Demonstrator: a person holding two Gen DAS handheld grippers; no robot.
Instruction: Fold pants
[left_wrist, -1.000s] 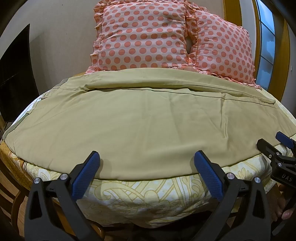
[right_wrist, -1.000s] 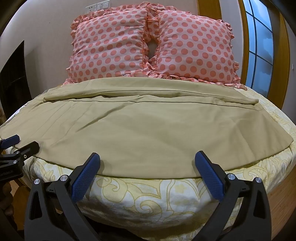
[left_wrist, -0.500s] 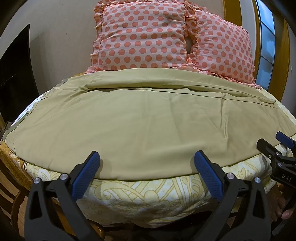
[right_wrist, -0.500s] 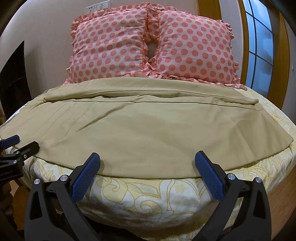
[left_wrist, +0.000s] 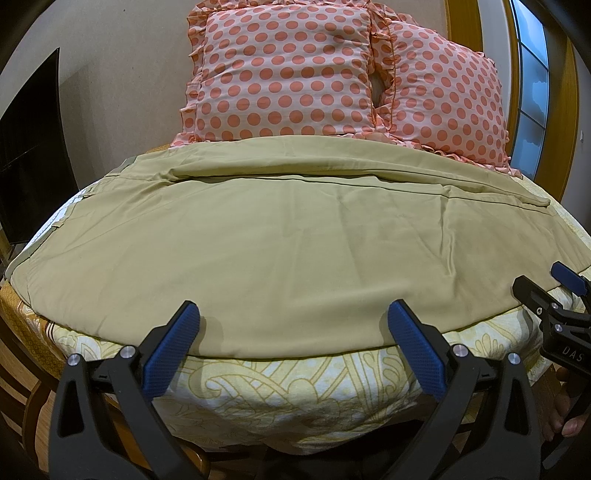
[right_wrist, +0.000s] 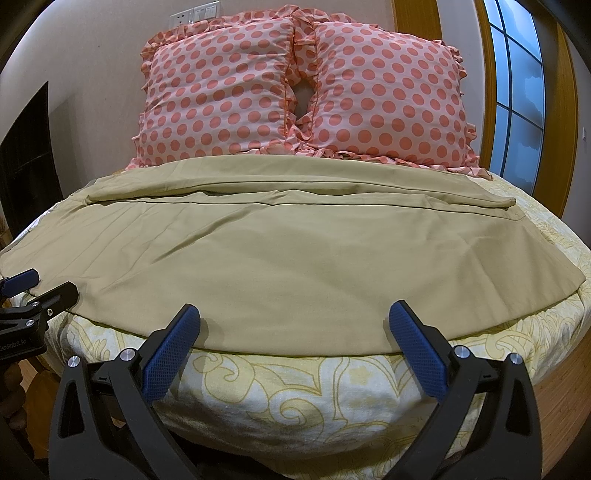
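Note:
Khaki pants (left_wrist: 280, 243) lie spread flat across the bed, one leg folded along the far side below the pillows; they also show in the right wrist view (right_wrist: 288, 254). My left gripper (left_wrist: 293, 349) is open and empty, just short of the pants' near edge. My right gripper (right_wrist: 295, 349) is open and empty at the same near edge, further right. The right gripper shows at the right edge of the left wrist view (left_wrist: 546, 299), and the left gripper at the left edge of the right wrist view (right_wrist: 37, 291).
The bed has a yellow patterned sheet (right_wrist: 295, 391). Two pink polka-dot pillows (right_wrist: 229, 92) (right_wrist: 384, 99) stand against the wall at the head. A window (right_wrist: 521, 92) is at the right, a dark panel (left_wrist: 29, 155) at the left.

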